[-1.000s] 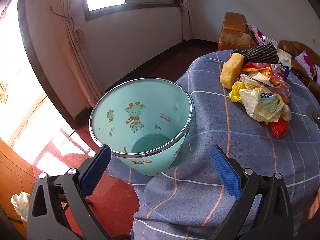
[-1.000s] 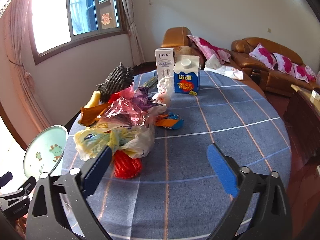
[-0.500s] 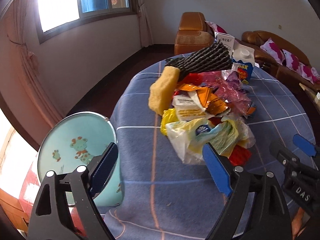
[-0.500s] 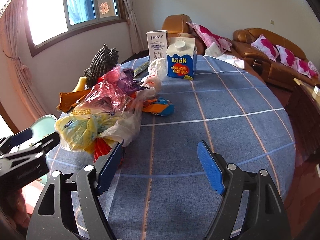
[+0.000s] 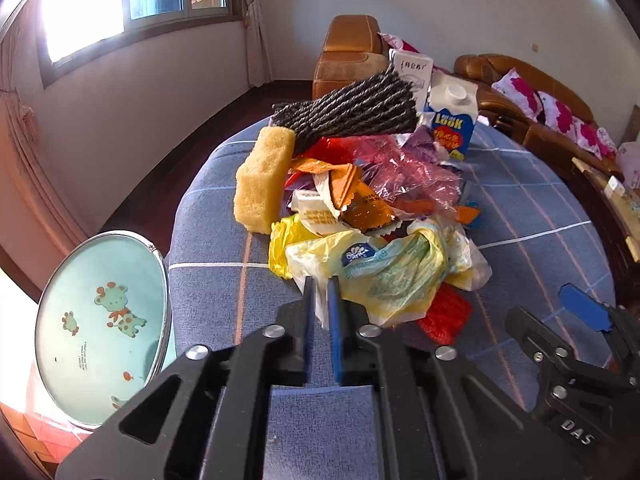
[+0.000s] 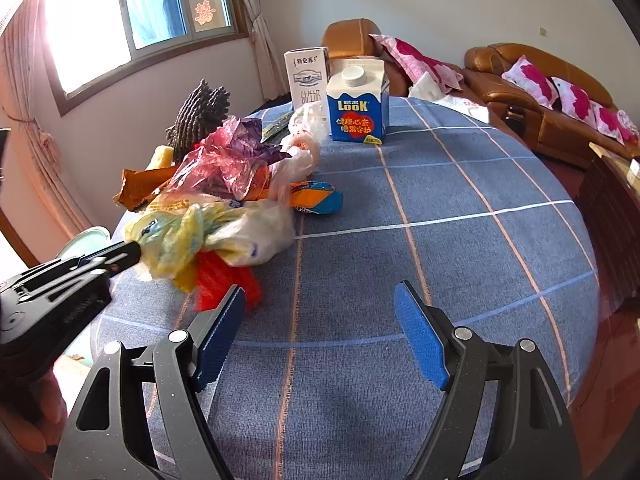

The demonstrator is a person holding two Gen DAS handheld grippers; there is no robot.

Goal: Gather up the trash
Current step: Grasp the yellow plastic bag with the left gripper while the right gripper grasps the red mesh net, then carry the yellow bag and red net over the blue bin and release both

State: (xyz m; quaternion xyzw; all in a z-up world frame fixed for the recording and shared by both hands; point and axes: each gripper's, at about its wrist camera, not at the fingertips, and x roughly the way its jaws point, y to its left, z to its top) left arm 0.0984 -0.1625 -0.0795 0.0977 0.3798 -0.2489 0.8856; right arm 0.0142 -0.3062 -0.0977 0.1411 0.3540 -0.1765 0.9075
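A heap of trash lies on the blue checked tablecloth (image 5: 224, 256): a pale yellow plastic bag (image 5: 384, 272), a yellow sponge (image 5: 262, 178), orange wrappers (image 5: 352, 196), pink film (image 5: 408, 168), a red net (image 5: 444, 314) and a dark knitted roll (image 5: 348, 112). My left gripper (image 5: 320, 284) is shut on the near edge of the yellow plastic bag, which also shows in the right wrist view (image 6: 192, 236). My right gripper (image 6: 320, 320) is open and empty above the cloth, right of the heap. A mint bin (image 5: 104, 324) with giraffe prints stands off the table's left edge.
A blue LOOK carton (image 6: 356, 104) and a white carton (image 6: 306, 78) stand at the table's far side. Brown leather sofas (image 6: 540, 84) with pink cushions stand behind. A wooden cabinet (image 6: 616, 208) is at the right. The table edge drops to a red floor.
My left gripper has swung from the bin to the trash heap and closed on the yellow plastic bag's edge. My right gripper has moved closer to the heap and stays open.
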